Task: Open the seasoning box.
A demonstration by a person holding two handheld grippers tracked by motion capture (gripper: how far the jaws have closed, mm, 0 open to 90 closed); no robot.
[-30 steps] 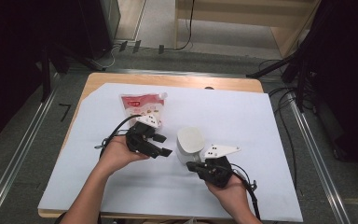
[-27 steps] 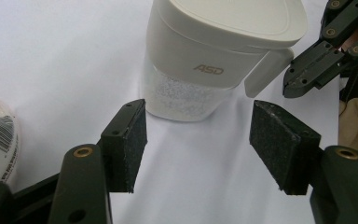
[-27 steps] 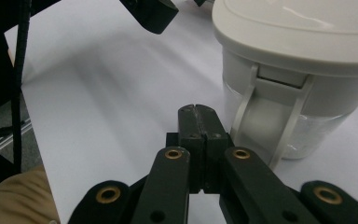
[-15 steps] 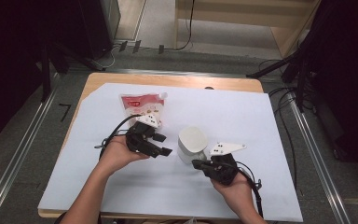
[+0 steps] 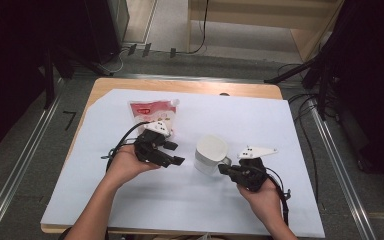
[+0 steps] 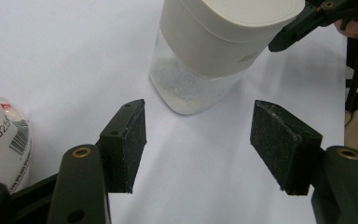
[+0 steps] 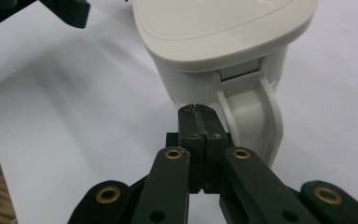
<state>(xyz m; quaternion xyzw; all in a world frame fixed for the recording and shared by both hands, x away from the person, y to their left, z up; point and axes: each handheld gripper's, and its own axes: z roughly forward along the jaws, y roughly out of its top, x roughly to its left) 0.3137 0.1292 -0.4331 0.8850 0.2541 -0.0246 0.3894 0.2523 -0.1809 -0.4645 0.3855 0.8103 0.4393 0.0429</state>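
Right gripper point(image 7: 196, 112) moved closer | jug point(image 7: 223, 51) just ahead of pressed-together jaws

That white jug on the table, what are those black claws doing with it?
A person holds a claw in each hand at a paper-covered table. The right claw is shut, with nothing between its jaws, its tip right by the handle of the white-lidded jug; touching or not is hard to tell. The left claw is open and points at the jug from the other side, without touching it. A red and white pouch lies behind the left hand.
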